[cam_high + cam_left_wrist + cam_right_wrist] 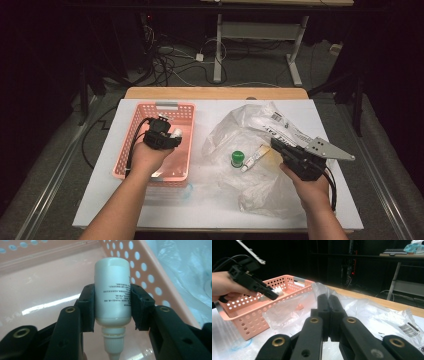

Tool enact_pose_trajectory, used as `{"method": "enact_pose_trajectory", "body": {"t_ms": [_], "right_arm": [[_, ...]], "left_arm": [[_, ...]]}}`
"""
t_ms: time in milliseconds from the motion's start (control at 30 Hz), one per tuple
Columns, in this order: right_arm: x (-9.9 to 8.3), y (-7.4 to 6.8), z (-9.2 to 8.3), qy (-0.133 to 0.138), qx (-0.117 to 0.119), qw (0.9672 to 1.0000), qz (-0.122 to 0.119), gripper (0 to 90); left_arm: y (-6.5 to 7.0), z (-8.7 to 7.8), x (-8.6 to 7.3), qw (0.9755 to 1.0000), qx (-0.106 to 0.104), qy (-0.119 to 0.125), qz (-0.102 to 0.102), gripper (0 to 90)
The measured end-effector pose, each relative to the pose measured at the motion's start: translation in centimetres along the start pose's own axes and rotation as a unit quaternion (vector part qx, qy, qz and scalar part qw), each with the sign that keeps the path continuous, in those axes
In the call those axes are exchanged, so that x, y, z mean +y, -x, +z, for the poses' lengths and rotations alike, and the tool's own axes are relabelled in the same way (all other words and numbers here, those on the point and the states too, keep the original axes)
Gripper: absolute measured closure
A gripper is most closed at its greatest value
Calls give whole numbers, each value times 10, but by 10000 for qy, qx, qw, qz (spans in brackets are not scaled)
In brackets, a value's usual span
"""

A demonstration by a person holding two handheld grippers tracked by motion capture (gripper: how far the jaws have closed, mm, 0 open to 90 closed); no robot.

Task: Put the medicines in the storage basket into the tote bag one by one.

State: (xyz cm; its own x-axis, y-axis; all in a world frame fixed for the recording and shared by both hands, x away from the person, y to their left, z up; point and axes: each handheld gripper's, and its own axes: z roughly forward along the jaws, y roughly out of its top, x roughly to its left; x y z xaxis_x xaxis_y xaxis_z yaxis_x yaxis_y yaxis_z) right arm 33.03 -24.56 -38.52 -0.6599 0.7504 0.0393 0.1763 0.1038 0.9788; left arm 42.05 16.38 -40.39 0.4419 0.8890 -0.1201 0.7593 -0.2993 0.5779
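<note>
White table under dim light: a small bottle is held over a pink basket.

With the pink basket taken as landmark, the white bottle is held above its floor, near its right wall, by the left gripper; the jaws are partly closed and both pads are pressed on the bottle's sides, its nozzle cap pointed back toward the hand. The bottle is judged light, stiff-walled and smooth, so slipping is likely under a loose grip; the mid-body hold across the printed label is judged the sound place, not the narrow cap. Right of the basket, a crumpled clear plastic bag is spread on the table, with a green-capped item and a small tube on it. Beyond these the right gripper is kept fully closed on nothing.
</note>
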Motion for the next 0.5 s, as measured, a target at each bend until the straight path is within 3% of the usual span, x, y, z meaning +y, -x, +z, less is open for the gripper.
{"method": "enact_pose_trajectory", "body": {"t_ms": [267, 500], "right_arm": [[0, 0, 1, -12, 2, 10000, -10, 900], [-1, 0, 1, -32, 7, 10000, -4, 900]], "left_arm": [[7, -19, -19, 9989, -102, 425, 186, 584], [16, -34, -38, 9957, -178, 837, 353, 584]]}}
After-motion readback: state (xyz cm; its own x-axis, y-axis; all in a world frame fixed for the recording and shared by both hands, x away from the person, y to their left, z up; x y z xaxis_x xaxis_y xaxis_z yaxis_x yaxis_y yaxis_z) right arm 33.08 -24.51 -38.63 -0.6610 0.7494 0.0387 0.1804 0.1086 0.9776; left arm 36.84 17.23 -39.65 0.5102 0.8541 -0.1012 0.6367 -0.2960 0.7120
